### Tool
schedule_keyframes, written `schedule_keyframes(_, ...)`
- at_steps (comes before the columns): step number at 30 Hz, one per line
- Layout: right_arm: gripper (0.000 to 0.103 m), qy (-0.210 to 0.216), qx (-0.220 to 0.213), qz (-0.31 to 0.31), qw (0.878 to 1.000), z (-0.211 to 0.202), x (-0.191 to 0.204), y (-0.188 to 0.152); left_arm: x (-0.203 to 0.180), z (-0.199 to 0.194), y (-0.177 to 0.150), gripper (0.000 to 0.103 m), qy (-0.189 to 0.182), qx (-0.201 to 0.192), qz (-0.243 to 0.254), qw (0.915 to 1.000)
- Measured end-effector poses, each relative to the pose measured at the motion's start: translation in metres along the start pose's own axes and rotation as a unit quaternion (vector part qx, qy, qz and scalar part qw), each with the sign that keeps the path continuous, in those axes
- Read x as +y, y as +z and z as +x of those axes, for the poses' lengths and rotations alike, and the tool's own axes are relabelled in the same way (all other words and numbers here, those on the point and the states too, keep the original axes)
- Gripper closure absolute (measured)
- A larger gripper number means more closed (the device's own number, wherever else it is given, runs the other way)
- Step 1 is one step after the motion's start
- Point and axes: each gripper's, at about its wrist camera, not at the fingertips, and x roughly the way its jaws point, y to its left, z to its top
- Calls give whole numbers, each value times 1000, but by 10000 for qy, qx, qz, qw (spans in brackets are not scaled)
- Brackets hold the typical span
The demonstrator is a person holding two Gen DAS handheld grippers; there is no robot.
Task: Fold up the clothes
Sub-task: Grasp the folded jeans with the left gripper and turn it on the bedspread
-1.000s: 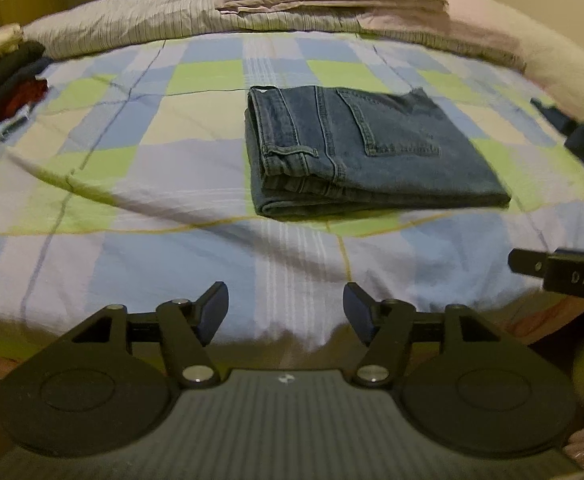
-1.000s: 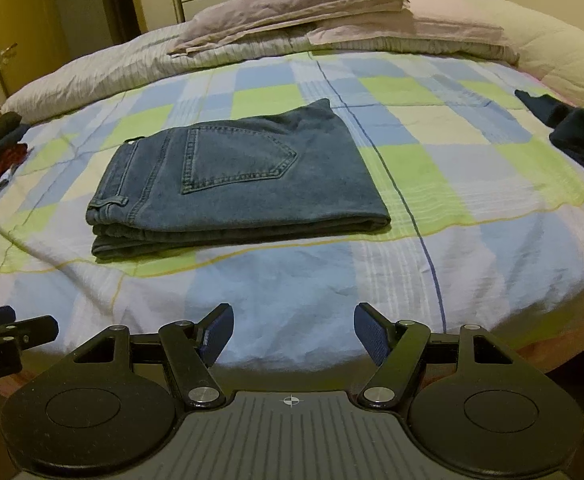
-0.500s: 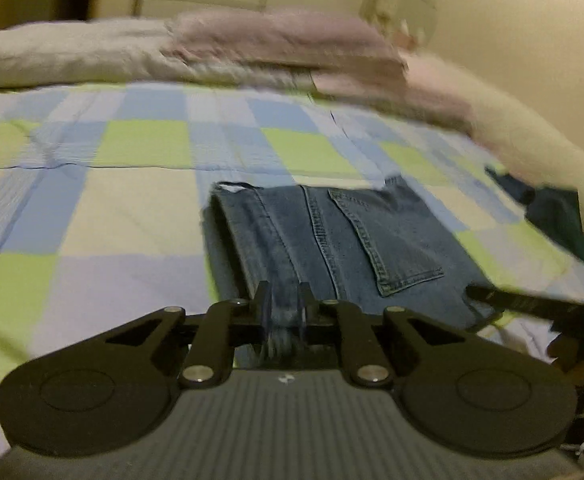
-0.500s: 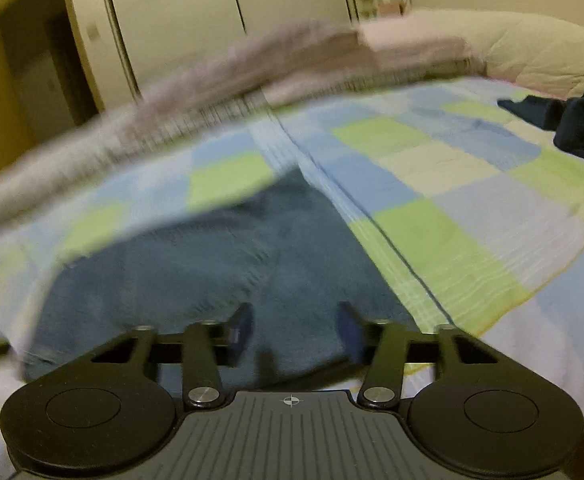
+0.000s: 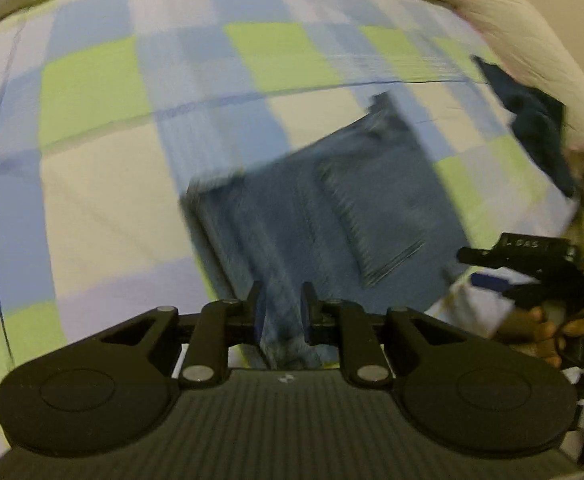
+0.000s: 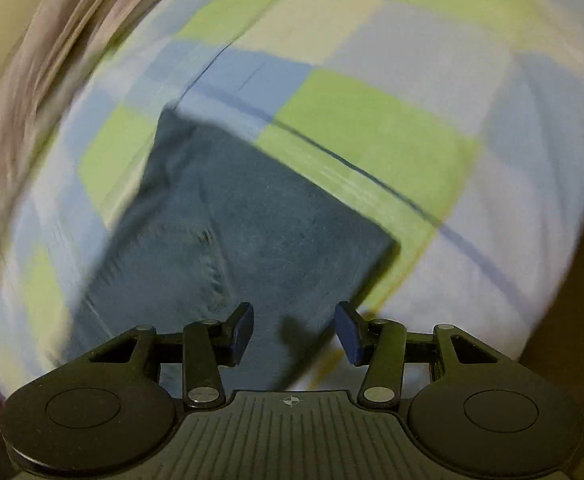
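Folded blue jeans (image 5: 331, 216) lie on the checked bedsheet (image 5: 112, 200), blurred by motion. My left gripper (image 5: 282, 308) stands over their near left edge, its jaws narrow and opening, with a fold of denim pinched between the pads. In the right wrist view the jeans (image 6: 252, 220) fill the middle. My right gripper (image 6: 295, 330) hovers at their near right corner, jaws well apart, denim showing in the gap. Whether those pads touch the cloth I cannot tell. The right gripper (image 5: 479, 268) also shows at the jeans' right edge in the left wrist view.
A dark crumpled garment (image 5: 531, 120) lies at the bed's right side beside a cream duvet (image 5: 531, 32). A person's hand (image 5: 547, 332) holds the right gripper. Rumpled bedding (image 6: 32, 80) borders the checked sheet (image 6: 371, 128) on the left.
Both grippers moved from the bed's near edge onto the jeans and tipped downward. The left jaws closed from wide onto the denim edge; the right jaws narrowed somewhat and rolled.
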Motion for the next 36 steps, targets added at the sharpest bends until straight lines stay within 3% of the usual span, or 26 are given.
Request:
schedule_keyframes(2, 53, 155, -231, 967, 9949, -12, -11, -6, 4, 0, 27, 83, -184, 58, 333, 9993)
schedule_keyframes(5, 40, 339, -733, 2161, 9730, -17, -28, -17, 11, 25, 69, 80, -520, 279, 641, 9962)
schedule_keyframes(10, 40, 741, -1312, 3621, 9199, -7, -65, -25, 6, 95, 138, 75, -1084, 622, 762, 9892)
schedule_keyframes(13, 40, 1037, -1578, 4110, 8919, 0, -84, -24, -10, 142, 177, 72, -1647, 812, 642, 9809)
schedule_keyframes(16, 40, 1070, -1714, 4008, 8936, 13, -88, -21, -35, 186, 209, 65, -2071, 988, 646, 9712)
schedule_keyframes(20, 40, 1191, -1885, 3840, 8960, 29, -90, -22, -62, 236, 231, 65, -2192, 1203, 637, 9661)
schedule_keyframes(22, 40, 1169, -1865, 3643, 9049, 31, -89, -19, -64, 254, 233, 70, -2221, 1278, 485, 9654)
schedule_keyframes(23, 40, 1156, -1831, 3553, 9093, 32, -88, -17, -65, 261, 234, 81, -2263, 1291, 411, 9646)
schedule_keyframes(26, 44, 1091, -1657, 3420, 9185, 33, -89, -11, -63, 265, 234, 88, -2446, 1166, 547, 9610)
schedule_keyframes(27, 51, 1035, -1589, 3402, 9210, 34, -89, -9, -63, 264, 234, 88, -2491, 1063, 678, 9602)
schedule_keyframes(28, 69, 900, -1507, 3395, 9241, 34, -90, -9, -62, 263, 234, 89, -2555, 939, 763, 9592)
schedule_keyframes(31, 75, 857, -1430, 3484, 9224, 35, -94, -14, -55, 271, 232, 88, -2660, 676, 971, 9567)
schedule_keyframes(36, 75, 802, -1428, 3229, 9321, 38, -92, -13, -58, 281, 220, 87, -2501, 298, 1501, 9560)
